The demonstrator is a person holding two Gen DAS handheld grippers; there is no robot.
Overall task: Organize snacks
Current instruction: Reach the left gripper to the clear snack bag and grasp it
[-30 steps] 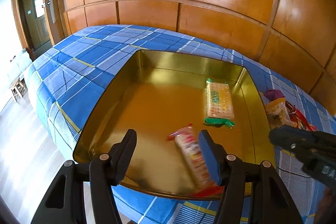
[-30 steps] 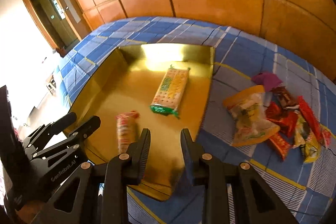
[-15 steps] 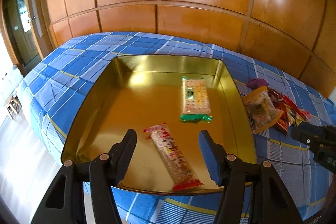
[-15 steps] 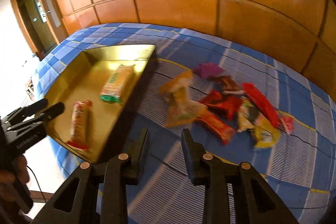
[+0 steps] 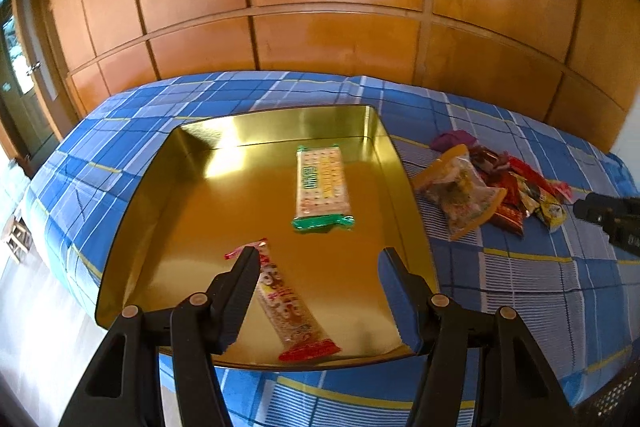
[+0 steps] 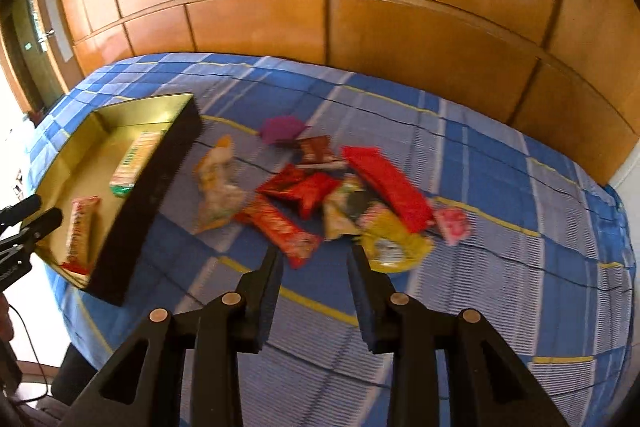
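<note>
Gold tray on a blue checked bedspread, seen from the left wrist. Two snacks already lie flat on the tray floor: a green-edged cracker pack toward 12 o'clock and a long red-ended wafer bar toward 6 o'clock, apart from one another, which suggests sorted items are being laid side by side and not stacked. The left gripper hangs over the tray's near edge, pointing steeply down; its jaws stand about half open with nothing clamped, the wafer bar lying on the tray below the left finger and not pressed by either pad.

From the right wrist, the unsorted pile of snacks lies on the bedspread at 3 o'clock from the tray: a clear yellow-trimmed bag nearest the tray wall, red wrappers in the middle, a purple pouch at the pile's 12 o'clock, a yellow packet at its 6 o'clock. The right gripper tilts down over the pile's near edge; its narrow jaws are opening and hold nothing. Its likely purpose is the next pick.
</note>
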